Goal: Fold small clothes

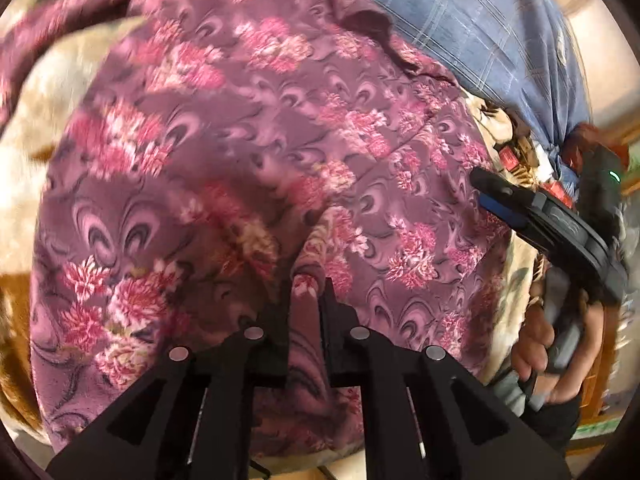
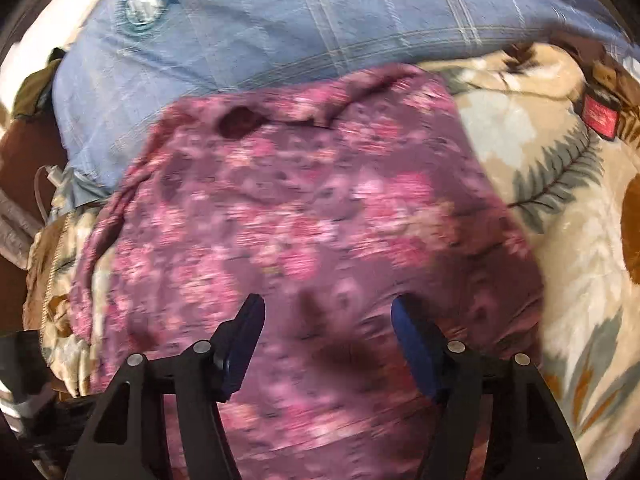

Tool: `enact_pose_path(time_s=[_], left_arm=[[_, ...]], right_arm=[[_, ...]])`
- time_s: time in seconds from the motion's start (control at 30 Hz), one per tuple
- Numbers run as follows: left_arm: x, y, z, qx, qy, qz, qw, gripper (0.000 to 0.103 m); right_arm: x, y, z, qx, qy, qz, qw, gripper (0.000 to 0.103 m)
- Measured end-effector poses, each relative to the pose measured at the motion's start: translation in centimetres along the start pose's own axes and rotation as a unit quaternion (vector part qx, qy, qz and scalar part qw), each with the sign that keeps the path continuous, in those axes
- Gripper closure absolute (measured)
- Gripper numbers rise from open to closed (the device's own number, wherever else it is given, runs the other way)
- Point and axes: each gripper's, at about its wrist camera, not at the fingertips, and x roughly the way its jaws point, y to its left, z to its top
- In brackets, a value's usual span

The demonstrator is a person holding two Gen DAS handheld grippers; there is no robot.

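Observation:
A purple garment with pink flowers [image 1: 248, 140] lies spread over a blanket and fills most of both views. My left gripper [image 1: 307, 286] is shut on a raised fold of this garment, pinched between its black fingers. Blurred in the right wrist view, the same garment [image 2: 300, 208] lies under my right gripper [image 2: 328, 312], which stands open with its blue pads wide apart and nothing gripped between them. In the left wrist view the right gripper [image 1: 490, 192] hovers at the garment's right edge, held by a person's hand [image 1: 536, 344].
A blue plaid cloth [image 2: 280, 20] with a round embroidered patch [image 2: 145, 4] lies just beyond the garment. A cream blanket with a leaf print [image 2: 560, 180] and a red label [image 2: 599, 116] spreads out to the right. Dark items sit at the left edge.

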Motion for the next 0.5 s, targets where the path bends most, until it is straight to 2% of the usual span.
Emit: enact_pose_path(time_s=[0.03, 0.1, 0.17, 0.2, 0.27, 0.3, 0.4, 0.43, 0.5], left_arm=[[-0.9, 0.5, 0.2, -0.012, -0.012, -0.018, 0.9997, 0.091], [-3.7, 1.3, 0.5, -0.025, -0.071, -0.030, 0.9967, 0.071], [-7.2, 2.5, 0.4, -0.044, -0.154, -0.021, 0.9869, 0.052], [-8.4, 3.3, 0.3, -0.058, -0.184, -0.015, 0.9811, 0.048], [-10.6, 6.3, 0.0, -0.113, -0.234, 0.004, 0.9656, 0.047], [-11.1, 7.8, 0.0, -0.141, -0.244, 0.009, 0.9593, 0.047], [-12.7, 14.3, -1.2, -0.254, -0.268, 0.007, 0.9294, 0.047], [-13.3, 16.7, -1.8, -0.290, -0.276, 0.005, 0.9165, 0.047], [-13.7, 19.6, -2.6, -0.330, -0.287, 0.022, 0.8991, 0.047]], right_arm=[[-1.0, 1.5, -0.2, -0.016, -0.010, -0.001, 1.000, 0.035], [-2.7, 3.9, -0.5, -0.037, -0.029, -0.001, 0.999, 0.033], [-4.2, 6.1, -0.6, -0.046, -0.046, 0.011, 0.998, 0.029], [-4.8, 7.2, -0.7, -0.050, -0.053, 0.017, 0.997, 0.029], [-5.8, 9.4, -0.7, -0.058, -0.065, 0.030, 0.996, 0.028], [-6.1, 10.1, -0.8, -0.059, -0.072, 0.033, 0.995, 0.028], [-6.6, 12.4, -1.0, -0.063, -0.089, 0.054, 0.993, 0.028], [-6.5, 13.4, -1.3, -0.071, -0.090, 0.062, 0.992, 0.028], [-6.1, 14.7, -1.8, -0.080, -0.083, 0.071, 0.991, 0.028]])
